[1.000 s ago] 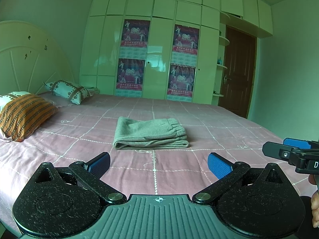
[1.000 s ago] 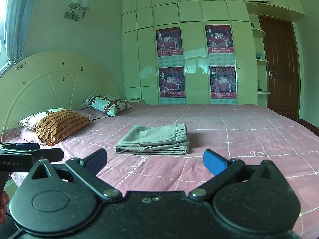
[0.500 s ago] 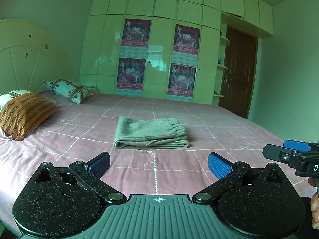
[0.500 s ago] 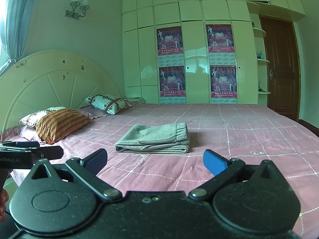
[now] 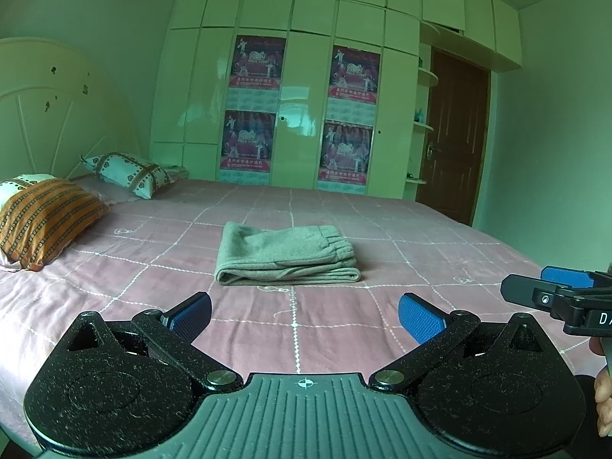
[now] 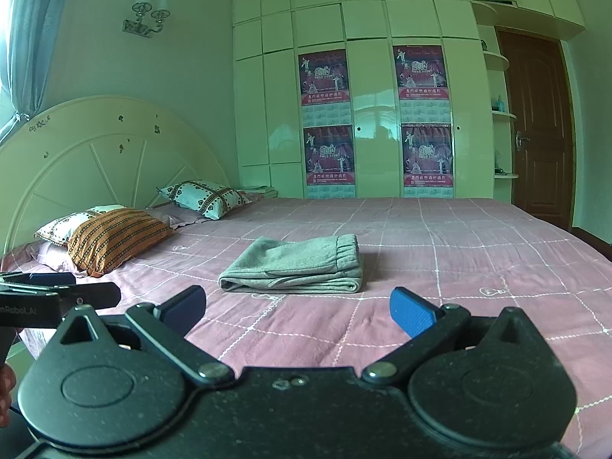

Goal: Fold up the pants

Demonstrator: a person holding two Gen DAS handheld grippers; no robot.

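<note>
Grey pants point(image 5: 287, 254) lie folded in a neat stack on the pink checked bedspread point(image 5: 153, 287), waistband to the right. They also show in the right wrist view point(image 6: 296, 266). My left gripper point(image 5: 305, 315) is open and empty, held back from the pants above the bed's near edge. My right gripper point(image 6: 298, 311) is open and empty, also short of the pants. The right gripper shows at the right edge of the left wrist view point(image 5: 554, 294). The left gripper shows at the left edge of the right wrist view point(image 6: 57, 294).
An orange striped pillow point(image 5: 42, 218) and a patterned pillow point(image 5: 128, 172) lie at the headboard point(image 6: 95, 153) on the left. A white wardrobe with posters point(image 5: 302, 114) stands beyond the bed. A brown door point(image 5: 453, 137) is at the right.
Both views have drifted very slightly. The pants lie unchanged and both grippers stay open.
</note>
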